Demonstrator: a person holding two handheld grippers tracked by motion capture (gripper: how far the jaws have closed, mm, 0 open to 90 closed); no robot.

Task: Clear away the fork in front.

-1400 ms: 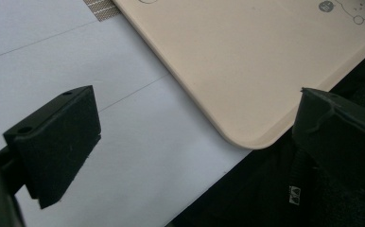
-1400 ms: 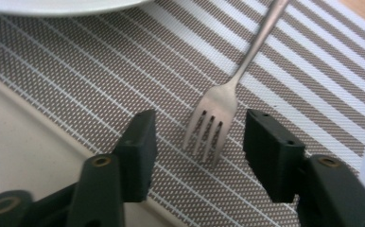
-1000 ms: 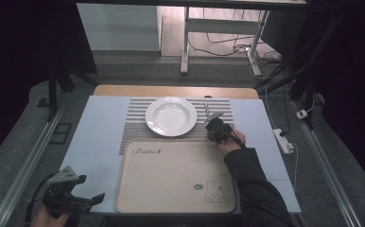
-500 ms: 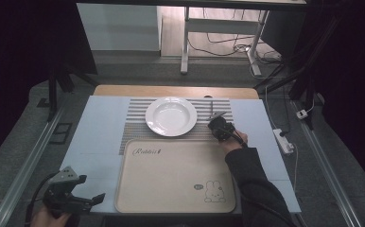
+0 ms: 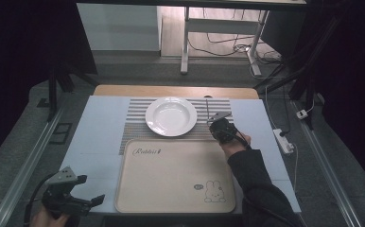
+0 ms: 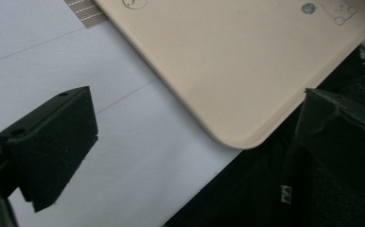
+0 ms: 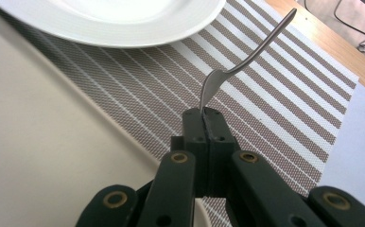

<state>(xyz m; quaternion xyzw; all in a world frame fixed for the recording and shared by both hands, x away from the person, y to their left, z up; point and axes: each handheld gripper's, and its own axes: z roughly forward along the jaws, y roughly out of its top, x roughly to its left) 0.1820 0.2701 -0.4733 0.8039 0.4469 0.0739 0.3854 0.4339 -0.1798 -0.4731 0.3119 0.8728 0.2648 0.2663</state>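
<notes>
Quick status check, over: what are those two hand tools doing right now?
Right tool shut on a metal utensil, above the striped mat. Left tool open, idle by the tray. Plate beside, nothing blocking.

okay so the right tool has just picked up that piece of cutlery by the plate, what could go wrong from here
1. The right tool pinches the metal utensil only at its wide end, with the long handle sticking out free. It could pivot or slip out.
2. The white plate sits close beside it on the striped placemat; a swing of the handle might knock the rim.
3. The beige tray has a raised edge just below the hand, which the utensil could catch if carried low.
</notes>
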